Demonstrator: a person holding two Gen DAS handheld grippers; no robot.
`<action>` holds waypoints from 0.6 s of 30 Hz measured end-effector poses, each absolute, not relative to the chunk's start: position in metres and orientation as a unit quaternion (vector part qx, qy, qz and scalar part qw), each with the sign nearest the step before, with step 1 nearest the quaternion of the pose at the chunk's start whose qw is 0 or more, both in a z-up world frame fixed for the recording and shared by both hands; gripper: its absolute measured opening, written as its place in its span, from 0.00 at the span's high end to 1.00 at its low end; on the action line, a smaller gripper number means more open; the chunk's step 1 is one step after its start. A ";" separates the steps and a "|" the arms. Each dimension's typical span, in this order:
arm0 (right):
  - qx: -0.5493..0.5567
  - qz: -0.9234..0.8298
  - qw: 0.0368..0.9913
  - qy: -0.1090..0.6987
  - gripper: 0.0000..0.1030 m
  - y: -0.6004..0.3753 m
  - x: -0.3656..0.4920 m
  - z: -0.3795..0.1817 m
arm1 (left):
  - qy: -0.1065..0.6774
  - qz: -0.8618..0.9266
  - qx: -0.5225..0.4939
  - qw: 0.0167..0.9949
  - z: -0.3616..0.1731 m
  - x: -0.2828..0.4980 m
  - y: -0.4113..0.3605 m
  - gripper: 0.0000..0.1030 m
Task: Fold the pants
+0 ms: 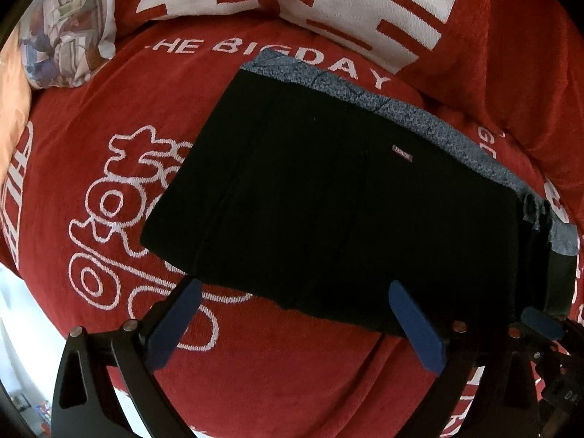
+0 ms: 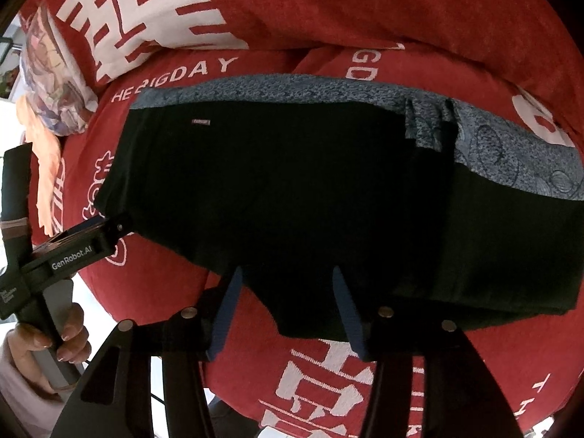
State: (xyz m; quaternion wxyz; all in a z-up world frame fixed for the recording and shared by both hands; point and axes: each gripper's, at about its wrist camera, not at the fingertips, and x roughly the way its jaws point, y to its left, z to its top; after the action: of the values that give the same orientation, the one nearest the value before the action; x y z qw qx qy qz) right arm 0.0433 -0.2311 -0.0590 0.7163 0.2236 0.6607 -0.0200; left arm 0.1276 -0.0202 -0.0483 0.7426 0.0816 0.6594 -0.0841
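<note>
The black pants [image 1: 328, 197] lie folded flat on a red blanket [image 1: 91, 153] with white letters. Red blanket shows all around them, with more room on the left. The left gripper [image 1: 295, 292] has its blue fingers [image 1: 175, 325] spread wide at the near edge of the pants, holding nothing. The right gripper [image 2: 286, 277] is spread too, its tips over the same near edge. A blue patterned cloth [image 2: 292, 89] peeks out along the far edge. A pillow [image 1: 69, 33] sits far left.

You see black pants [image 1: 328, 200] with a blue-grey patterned lining, on a red blanket [image 1: 273, 365] with white lettering; your gripper fingers [image 2: 345, 310] are dark blue.
</note>
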 end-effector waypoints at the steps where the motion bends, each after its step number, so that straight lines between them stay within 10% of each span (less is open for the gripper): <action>1: 0.223 -0.021 0.716 0.661 0.41 -0.231 0.043 -0.059 | 0.660 -0.084 0.082 0.742 -0.049 0.128 -0.020 0.00; 6: 0.216 -0.022 0.722 0.657 0.22 -0.228 0.043 -0.058 | 0.665 -0.082 0.076 0.739 -0.050 0.130 -0.018 0.00; 18: 0.205 -0.024 0.715 0.667 0.22 -0.226 0.047 -0.063 | 0.676 -0.063 0.052 0.733 -0.056 0.143 0.012 0.00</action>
State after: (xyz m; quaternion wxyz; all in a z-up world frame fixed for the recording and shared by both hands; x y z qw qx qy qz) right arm 0.0469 -0.2255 -0.0633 0.7155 0.2053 0.6673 -0.0244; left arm 0.1434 0.0121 -0.0565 0.7326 0.0522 0.6757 -0.0631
